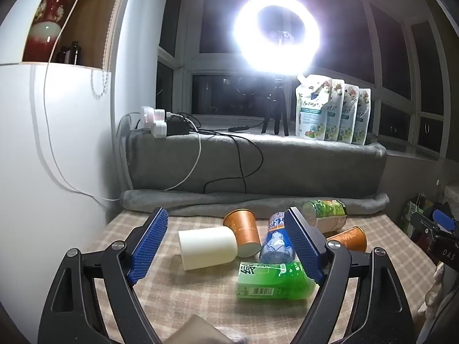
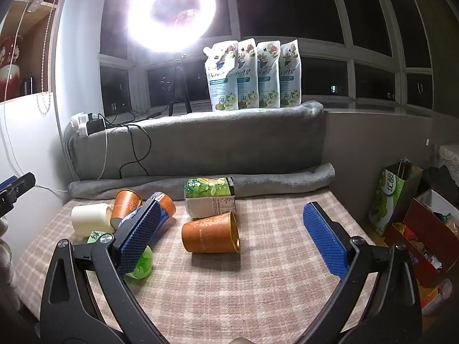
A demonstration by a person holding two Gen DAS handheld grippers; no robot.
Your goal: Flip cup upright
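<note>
A white cup (image 1: 208, 247) lies on its side on the checked tablecloth, between the open jaws of my left gripper (image 1: 226, 246); it also shows in the right wrist view (image 2: 90, 218). An orange cup (image 1: 242, 229) lies on its side just behind it. Another orange cup (image 2: 211, 233) lies on its side mid-table, mouth to the right, ahead of my open, empty right gripper (image 2: 233, 239); it shows in the left wrist view (image 1: 351, 238) too. The right gripper (image 1: 436, 229) shows at the right edge of the left wrist view.
A green bottle (image 1: 272, 282), a blue-labelled bottle (image 1: 276, 243) and a green-labelled bottle (image 2: 210, 197) lie among the cups. A rolled grey blanket (image 2: 258, 183) borders the table's back. A white cabinet (image 1: 43, 172) stands left. Bags and boxes (image 2: 416, 215) stand right of the table.
</note>
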